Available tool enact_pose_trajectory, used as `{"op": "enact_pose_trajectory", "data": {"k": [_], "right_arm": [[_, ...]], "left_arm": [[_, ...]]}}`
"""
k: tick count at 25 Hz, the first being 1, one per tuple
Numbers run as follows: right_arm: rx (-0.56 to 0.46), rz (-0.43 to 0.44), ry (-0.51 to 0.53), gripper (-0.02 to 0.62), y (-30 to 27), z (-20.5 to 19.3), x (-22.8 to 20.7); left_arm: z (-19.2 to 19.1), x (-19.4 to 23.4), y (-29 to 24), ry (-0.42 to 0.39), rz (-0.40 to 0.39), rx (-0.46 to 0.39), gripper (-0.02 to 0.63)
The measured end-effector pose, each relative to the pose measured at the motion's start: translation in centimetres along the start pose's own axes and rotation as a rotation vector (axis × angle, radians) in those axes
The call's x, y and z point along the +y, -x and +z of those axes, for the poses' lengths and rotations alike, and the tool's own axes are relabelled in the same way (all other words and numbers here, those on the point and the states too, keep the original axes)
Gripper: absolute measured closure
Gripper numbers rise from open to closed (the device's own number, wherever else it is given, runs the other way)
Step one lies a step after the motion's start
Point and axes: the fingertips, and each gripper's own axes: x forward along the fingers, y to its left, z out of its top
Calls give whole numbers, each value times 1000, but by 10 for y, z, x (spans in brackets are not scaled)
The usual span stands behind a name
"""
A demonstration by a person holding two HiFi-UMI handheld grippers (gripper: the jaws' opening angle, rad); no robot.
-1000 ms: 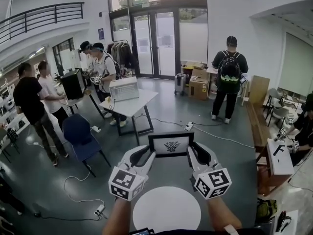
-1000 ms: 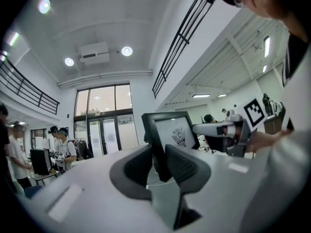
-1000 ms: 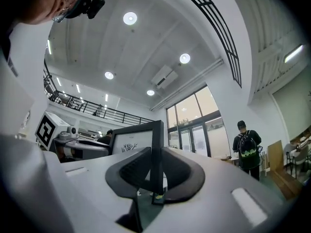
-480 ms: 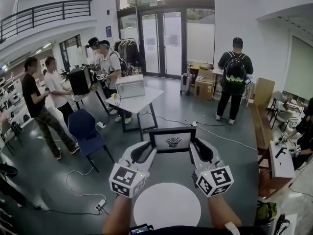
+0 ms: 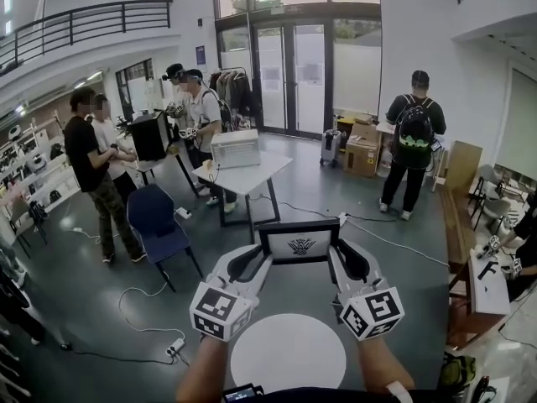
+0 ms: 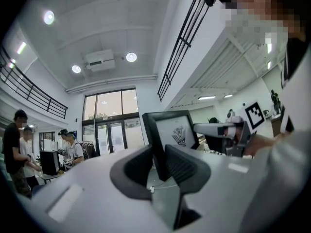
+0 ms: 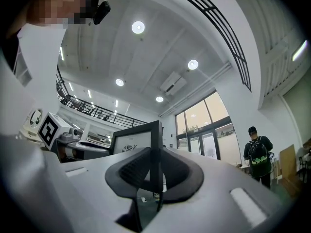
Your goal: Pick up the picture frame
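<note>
Picture frame (image 5: 299, 243) hangs upright in the air above the round white table (image 5: 287, 355), its black border and pale print facing me. I have my left tool (image 5: 258, 259) clamped on its left edge and my right tool (image 5: 337, 259) clamped on its right edge, pads pressing the border.

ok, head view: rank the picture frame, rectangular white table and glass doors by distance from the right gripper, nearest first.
1. picture frame: its right edge is clamped in the right gripper, so they touch.
2. rectangular white table: mid-room, ahead and to the left.
3. glass doors: at the far wall, beyond the table.
</note>
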Motion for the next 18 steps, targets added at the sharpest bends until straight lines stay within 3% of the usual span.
{"op": "enact_pose_trajectory", "data": {"k": [18], "right_arm": [[-15, 68, -22, 531, -5, 16, -5]], "left_arm": [[10, 2, -2, 10, 65, 16, 523]]}}
